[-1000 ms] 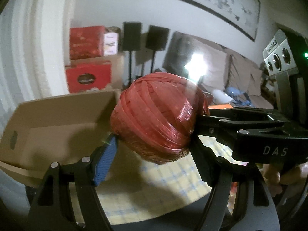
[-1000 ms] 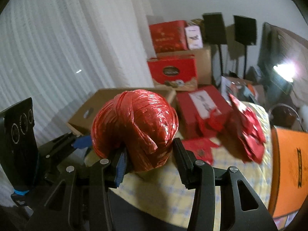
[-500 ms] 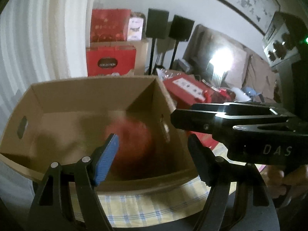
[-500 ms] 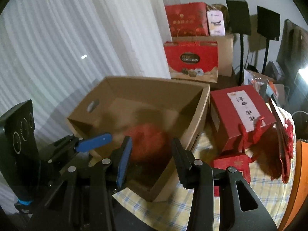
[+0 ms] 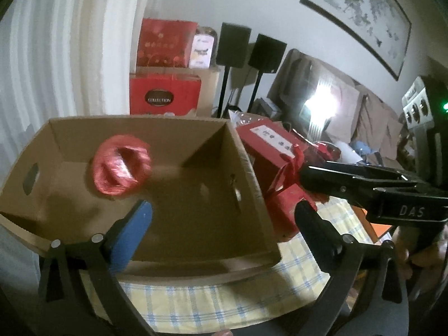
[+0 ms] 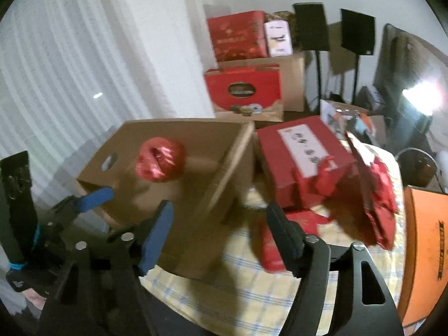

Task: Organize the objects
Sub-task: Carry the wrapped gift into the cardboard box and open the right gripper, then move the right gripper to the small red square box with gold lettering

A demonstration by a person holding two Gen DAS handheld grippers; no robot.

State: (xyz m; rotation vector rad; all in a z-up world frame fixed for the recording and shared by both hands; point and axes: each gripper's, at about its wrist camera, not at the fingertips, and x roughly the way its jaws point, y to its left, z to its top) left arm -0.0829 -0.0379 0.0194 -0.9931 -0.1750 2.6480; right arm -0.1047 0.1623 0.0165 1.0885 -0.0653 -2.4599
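Through my left wrist camera, my left gripper (image 5: 221, 221) hangs with its jaws spread wide and nothing between them, the blue pad (image 5: 131, 232) on one side and the black finger on the other, over the near wall of the open cardboard box (image 5: 252, 173). The red ribbon ball (image 5: 121, 165) sits inside that box, toward its far left corner, close to the wall with the oval handle hole; it is motion-blurred, so I cannot tell whether it rests flat on the floor of the box. The box stands on a yellow and blue checked tablecloth (image 5: 212, 299). Just beside the box on its right lie a red gift box (image 5: 268, 140) with a white label and a smaller red packet (image 5: 285, 210) touching the box wall. My right gripper (image 5: 364, 179) crosses the right side of this view as a black arm above those red things. From my right wrist camera, my right gripper (image 6: 221, 229) is likewise parted, empty, its fingers set over the near corner of the cardboard box (image 6: 224, 173) and the tablecloth (image 6: 246, 302). The ribbon ball (image 6: 159, 159) shows inside the box, against its far wall, well apart from both my tools. At the left edge I see my left gripper (image 6: 95, 196) with its blue pad at the box's near left rim. Right of the box, the labelled red gift box (image 6: 302, 156) lies just beside it, with crumpled red bags (image 6: 375, 196) leaning against its right side and an orange box (image 6: 425, 240) at the far right edge.
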